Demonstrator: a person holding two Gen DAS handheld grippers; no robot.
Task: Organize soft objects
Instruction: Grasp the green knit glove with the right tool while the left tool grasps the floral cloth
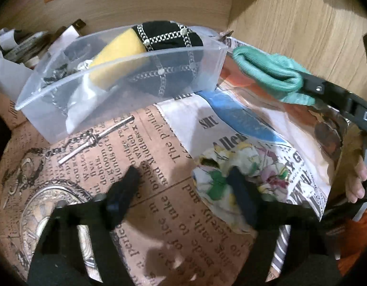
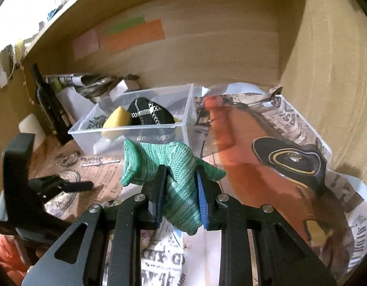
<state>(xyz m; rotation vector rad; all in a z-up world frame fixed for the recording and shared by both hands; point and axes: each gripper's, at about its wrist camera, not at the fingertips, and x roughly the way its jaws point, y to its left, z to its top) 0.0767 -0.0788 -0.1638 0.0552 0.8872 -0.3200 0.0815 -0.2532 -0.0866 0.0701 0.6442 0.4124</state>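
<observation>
We see the right gripper [image 2: 181,190] pinching a ribbed, knitted green sock [image 2: 157,166], its jaws drawn in tight on the bunched fabric, which is lifted off the surface just in front of the clear plastic bin [image 2: 183,109]. The bin's thin, glossy walls show a yellow sponge wedge [image 2: 118,119] and a black pouch [image 2: 147,113] crossed with silver chain trim. The left gripper [image 1: 183,178] hovers with its jaws spread wide and nothing between them, over crinkled newspaper-print paper [image 1: 145,147]. Beneath its right finger lies what may be a floral cloth [image 1: 243,166], though blur leaves us unsure.
</observation>
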